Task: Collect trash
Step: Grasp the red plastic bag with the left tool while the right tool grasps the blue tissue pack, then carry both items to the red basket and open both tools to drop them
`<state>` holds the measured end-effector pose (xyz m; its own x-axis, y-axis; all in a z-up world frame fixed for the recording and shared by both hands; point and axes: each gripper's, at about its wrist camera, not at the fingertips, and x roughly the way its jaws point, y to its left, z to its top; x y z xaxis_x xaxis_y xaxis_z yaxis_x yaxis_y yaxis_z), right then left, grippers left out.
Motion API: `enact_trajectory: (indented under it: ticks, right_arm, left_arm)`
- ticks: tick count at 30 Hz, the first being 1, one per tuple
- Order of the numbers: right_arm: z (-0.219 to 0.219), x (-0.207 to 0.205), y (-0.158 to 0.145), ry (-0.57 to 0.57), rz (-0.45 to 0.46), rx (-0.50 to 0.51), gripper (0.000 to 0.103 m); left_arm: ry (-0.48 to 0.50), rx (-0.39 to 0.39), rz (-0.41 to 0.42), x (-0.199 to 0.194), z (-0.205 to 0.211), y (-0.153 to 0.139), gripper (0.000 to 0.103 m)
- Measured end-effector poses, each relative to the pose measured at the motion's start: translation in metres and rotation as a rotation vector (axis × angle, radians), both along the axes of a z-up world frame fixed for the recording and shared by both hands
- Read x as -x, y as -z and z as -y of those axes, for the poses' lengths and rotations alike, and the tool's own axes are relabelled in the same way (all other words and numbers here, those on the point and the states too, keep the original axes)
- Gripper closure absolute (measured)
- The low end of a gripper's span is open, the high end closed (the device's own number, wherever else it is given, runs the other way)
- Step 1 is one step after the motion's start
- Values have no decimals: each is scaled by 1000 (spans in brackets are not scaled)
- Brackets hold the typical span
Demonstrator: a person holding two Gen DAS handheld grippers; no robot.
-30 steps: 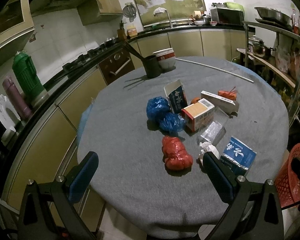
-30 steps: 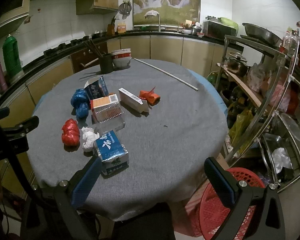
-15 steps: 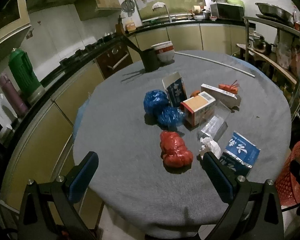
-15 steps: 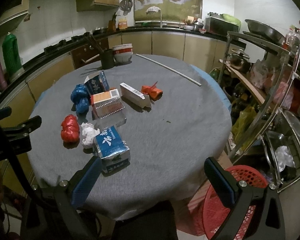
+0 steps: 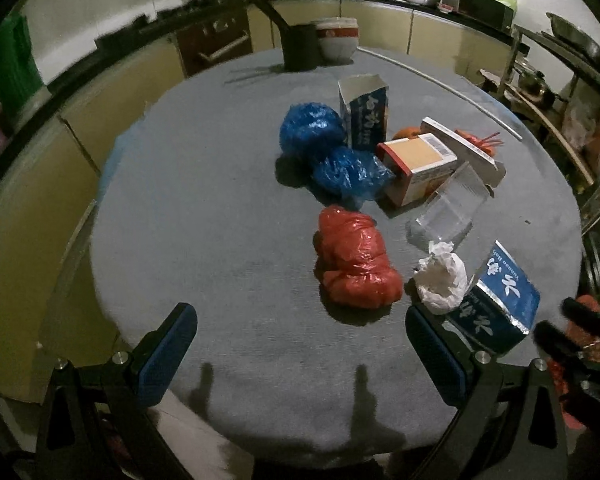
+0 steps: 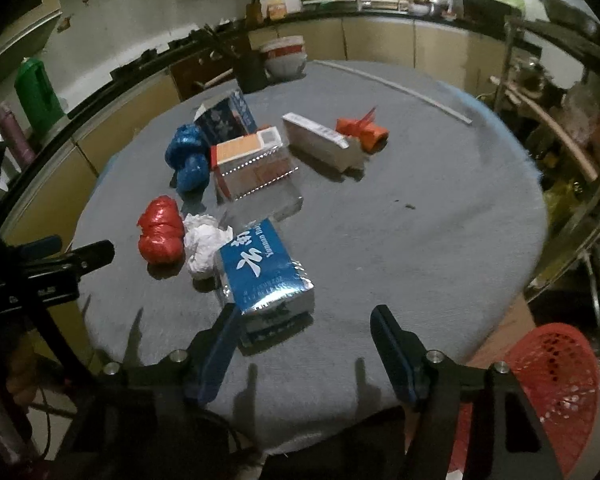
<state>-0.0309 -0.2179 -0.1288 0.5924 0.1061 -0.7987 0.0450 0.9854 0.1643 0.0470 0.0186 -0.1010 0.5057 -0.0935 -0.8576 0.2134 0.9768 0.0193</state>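
Trash lies on the round grey table (image 5: 220, 220). In the left wrist view my left gripper (image 5: 298, 320) is open and empty, just short of a red plastic bag (image 5: 356, 264). Next to the bag are a crumpled white tissue (image 5: 440, 280) and a flat blue carton (image 5: 500, 308). Behind them lie two blue bags (image 5: 340, 168), a clear plastic box (image 5: 448, 208) and an orange-topped box (image 5: 416, 164). My right gripper (image 6: 304, 316) hangs low over the near edge with its jaws closing. The blue carton (image 6: 264, 268) lies just ahead of its left finger (image 6: 220, 340), and the pads touch nothing.
A red mesh basket (image 6: 552, 364) stands on the floor at the right. A dark cup (image 6: 252, 72) and stacked bowls (image 6: 284, 56) sit at the table's far side, with a white rod (image 6: 400, 88) lying nearby. A metal rack (image 6: 560, 128) crowds the right edge.
Both grippers have dropped and tilted down toward the table, so the trash looks nearer. The right gripper's fingers stand closer together than before.
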Motion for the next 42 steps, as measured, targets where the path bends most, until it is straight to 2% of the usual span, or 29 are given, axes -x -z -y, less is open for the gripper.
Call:
enact_trajectory:
  ticks: [5,13,15,16,18,20,21,24,30,35,38,42]
  right_arm:
    - [-7,-16,6,-33,-13,-16,32]
    - [-10,-39,23,-74,-63,-70,32]
    - [-10,-42,27,-79,-73,-88,32]
    - [-10,-43,29,-82,-73,-101,32]
    - [-9,-44,31,-83,-66,-125,32]
    - [-8,-44,31,-82,-60,-137,35]
    - [-7,-43,31,-84,-54,-142,36]
    - [-4,-39,31,-84,-29,-157,37]
    - [14,-24,22,-37,19,-199,37]
    - [43,-3,7,27,80,-239,37]
    - [60,10,0,70,115,-261,37]
    - [79,24,-7,118,140,-268,37]
  left_arm:
    - [5,94,-108,-23,-4,13,0]
    - [32,179,-172,-50,9,24,1]
    - [42,202,-189,-55,13,29,6]
    - [42,208,-201,-58,15,32,14]
    - [39,230,-235,-64,16,40,36]
    - [37,265,-279,-69,17,51,47]
    - [36,281,-285,-69,16,53,48]
    - [31,302,-266,-66,15,51,55]
    - [3,286,-215,-58,10,43,57]
    - [1,261,-119,-48,8,15,58]
    - [43,249,-53,-36,19,-8,58]
    - [133,230,-5,-21,42,-27,58]
